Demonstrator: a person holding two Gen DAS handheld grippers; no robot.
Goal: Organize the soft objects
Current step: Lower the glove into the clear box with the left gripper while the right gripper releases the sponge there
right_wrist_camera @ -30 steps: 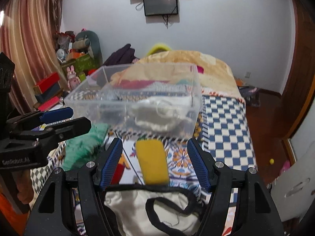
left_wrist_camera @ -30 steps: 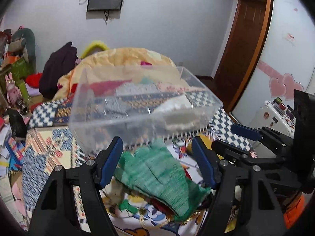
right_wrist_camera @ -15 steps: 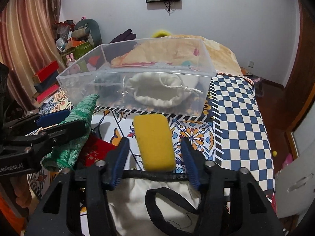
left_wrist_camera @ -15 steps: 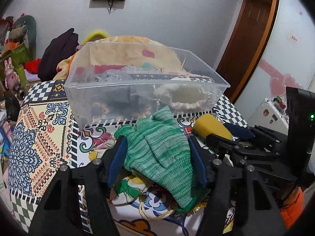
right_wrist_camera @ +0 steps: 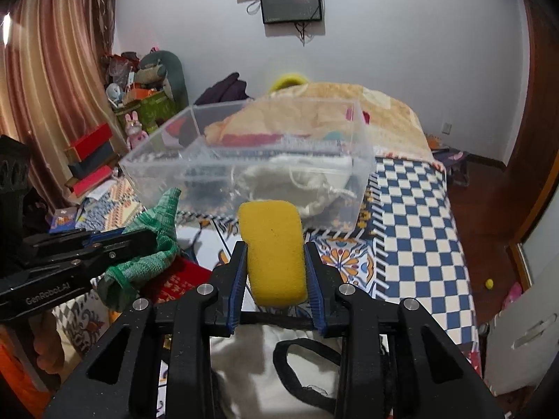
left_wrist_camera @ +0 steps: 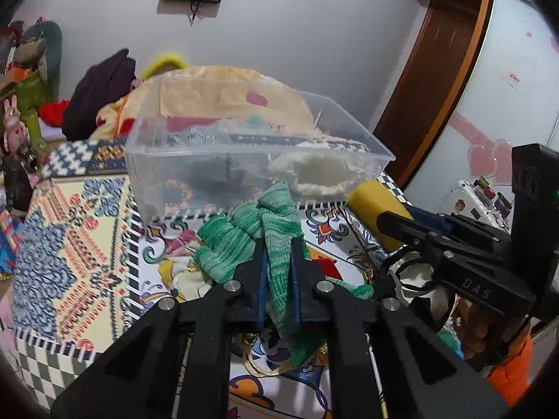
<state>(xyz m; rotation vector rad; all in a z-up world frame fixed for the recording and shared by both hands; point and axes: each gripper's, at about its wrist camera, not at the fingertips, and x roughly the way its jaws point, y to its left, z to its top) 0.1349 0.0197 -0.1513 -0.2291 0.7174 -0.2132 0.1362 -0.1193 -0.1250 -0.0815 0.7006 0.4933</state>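
The left tongs (left_wrist_camera: pixel 277 262) were closed on the green knit glove (left_wrist_camera: pixel 276 230) and the right tongs (right_wrist_camera: pixel 275 269) pinched the yellow sponge (right_wrist_camera: pixel 272 244) at its sides — both soft, light and squashy, likely best gripped mid-body — just before the clear bin (right_wrist_camera: pixel 363 160) on the bed (right_wrist_camera: pixel 412 216).
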